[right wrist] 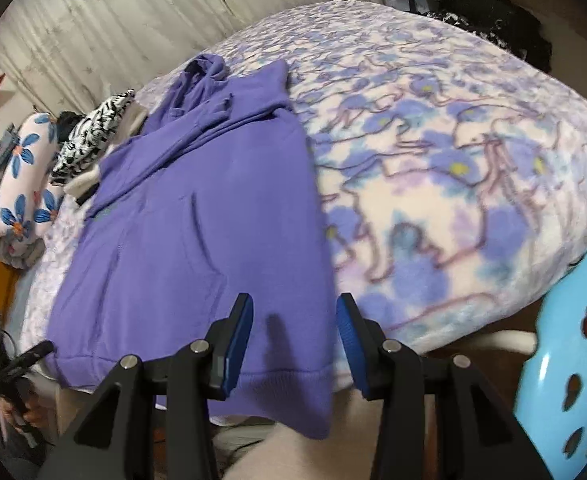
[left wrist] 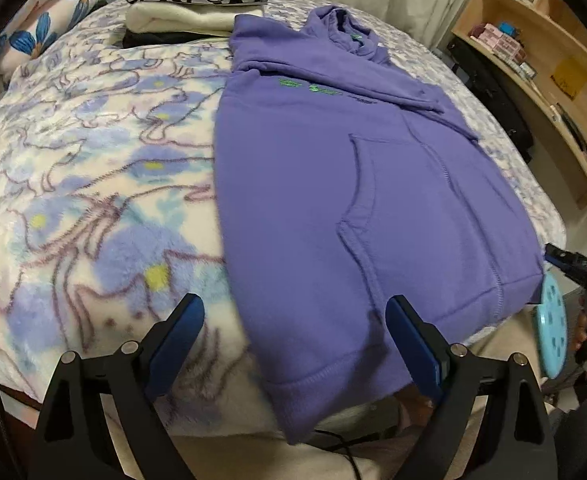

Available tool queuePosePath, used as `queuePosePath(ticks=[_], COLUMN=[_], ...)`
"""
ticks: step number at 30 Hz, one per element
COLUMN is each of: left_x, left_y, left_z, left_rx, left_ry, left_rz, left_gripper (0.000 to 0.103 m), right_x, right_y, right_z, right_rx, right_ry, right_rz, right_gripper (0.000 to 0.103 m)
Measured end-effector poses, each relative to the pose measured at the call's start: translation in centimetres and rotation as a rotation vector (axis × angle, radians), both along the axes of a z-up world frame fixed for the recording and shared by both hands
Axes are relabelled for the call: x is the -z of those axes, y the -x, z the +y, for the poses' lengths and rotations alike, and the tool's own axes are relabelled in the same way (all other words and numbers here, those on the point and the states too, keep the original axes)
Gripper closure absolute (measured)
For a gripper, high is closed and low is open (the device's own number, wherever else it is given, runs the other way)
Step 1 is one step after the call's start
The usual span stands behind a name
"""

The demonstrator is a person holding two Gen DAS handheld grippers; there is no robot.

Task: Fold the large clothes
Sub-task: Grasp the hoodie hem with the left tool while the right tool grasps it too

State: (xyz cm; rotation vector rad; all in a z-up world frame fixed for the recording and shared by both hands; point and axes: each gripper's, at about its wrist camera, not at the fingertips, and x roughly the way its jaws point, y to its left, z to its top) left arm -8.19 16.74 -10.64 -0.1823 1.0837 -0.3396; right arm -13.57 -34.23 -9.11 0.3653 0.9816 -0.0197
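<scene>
A purple hoodie (left wrist: 313, 184) (right wrist: 197, 216) lies front-up on the bed, its hood at the far end and its ribbed hem hanging a little over the near edge. Both sleeves look folded in across the chest, though blur makes their exact lie hard to read. A kangaroo pocket (left wrist: 409, 208) sits on the lower front, with small green lettering (left wrist: 309, 86) above it.

The left gripper (left wrist: 297, 344) hovers at the hem's left corner, jaws wide apart and holding nothing; one blue pad is over the blanket, the other over the purple cloth. The right gripper (right wrist: 293, 340) is at the hem's other corner, jaws likewise spread and empty, with the hem's edge showing between them.

Under the hoodie is a fleecy floral blanket (left wrist: 93, 168) (right wrist: 453, 168) in blue and lilac. Beyond the hood sits a stack of folded clothes (left wrist: 189, 4), black-and-white print on top, cream and dark layers beneath. A flower-patterned pillow (right wrist: 25, 176) lies near it. A wooden bookshelf (left wrist: 533, 52) stands beside the bed, pale curtains (right wrist: 105, 12) hang behind, and a light blue stool (right wrist: 565, 368) stands at the near corner.
</scene>
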Motion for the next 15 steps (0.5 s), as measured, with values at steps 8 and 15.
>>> queuePosePath(ticks=[8, 15], left_x=[0.5, 0.9], left_y=[-0.1, -0.4], left_z=[0.3, 0.6], left_rx=[0.003, 0.033], left_ry=[0.06, 0.156], left_rz=[0.017, 0.041], left_gripper=[0.015, 0.035], right_x=[2.9, 3.0], right_y=[-0.7, -1.6], right_z=[-0.5, -0.2], right_rx=[-0.081, -0.246], right_ry=[-0.114, -0.313], right_rz=[0.048, 0.011], right_gripper=[0.057, 0.057])
